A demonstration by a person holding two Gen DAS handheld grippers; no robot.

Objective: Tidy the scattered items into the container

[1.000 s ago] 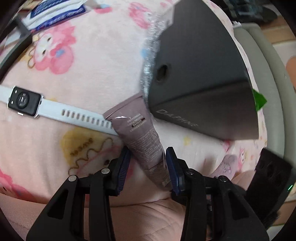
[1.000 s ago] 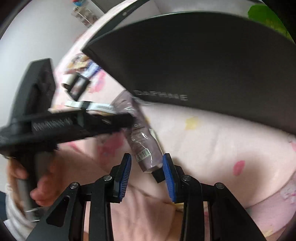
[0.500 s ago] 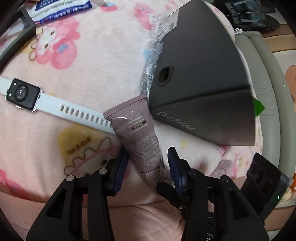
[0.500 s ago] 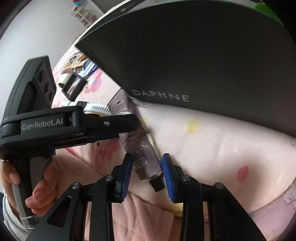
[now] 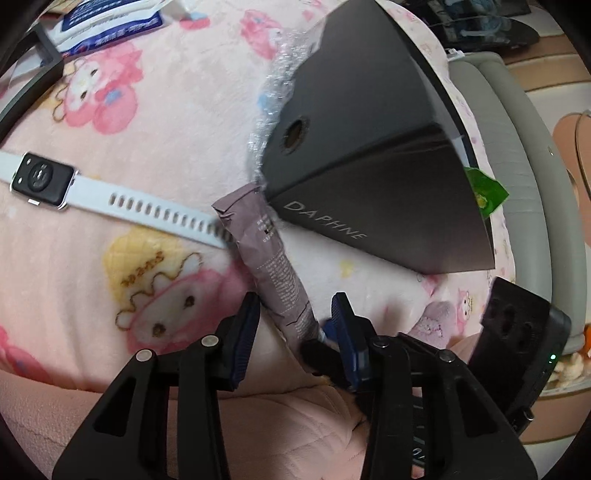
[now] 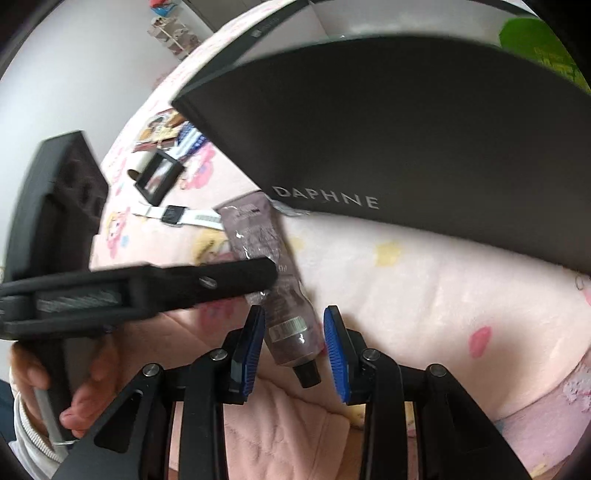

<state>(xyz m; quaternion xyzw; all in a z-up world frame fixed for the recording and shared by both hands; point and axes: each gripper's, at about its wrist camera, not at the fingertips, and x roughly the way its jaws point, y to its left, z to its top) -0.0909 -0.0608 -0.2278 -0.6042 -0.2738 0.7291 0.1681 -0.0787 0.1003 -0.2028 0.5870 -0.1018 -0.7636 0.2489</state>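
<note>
A mauve cream tube (image 5: 273, 269) with a black cap lies on the pink cartoon blanket, its crimped end against the dark grey DAPHNE box (image 5: 369, 155). My left gripper (image 5: 295, 328) is open, with the tube's lower part between its blue pads. My right gripper (image 6: 294, 339) is open too, its pads standing either side of the tube (image 6: 273, 258) just above the cap (image 6: 306, 373). The left gripper's finger (image 6: 221, 280) crosses over the tube in the right wrist view. A white-strapped smartwatch (image 5: 44, 177) lies left of the tube.
Bubble wrap (image 5: 273, 96) fringes the box's left edge. A blue and white packet (image 5: 107, 22) and a black-framed item (image 6: 159, 177) lie further back on the blanket. A grey padded edge (image 5: 517, 147) runs along the right. A hand (image 6: 85, 387) holds the left gripper.
Both grippers have edged further along the tube, so the cap now sits deeper between the right pads. The left gripper's finger has dropped lower across the tube. Both stay open.
</note>
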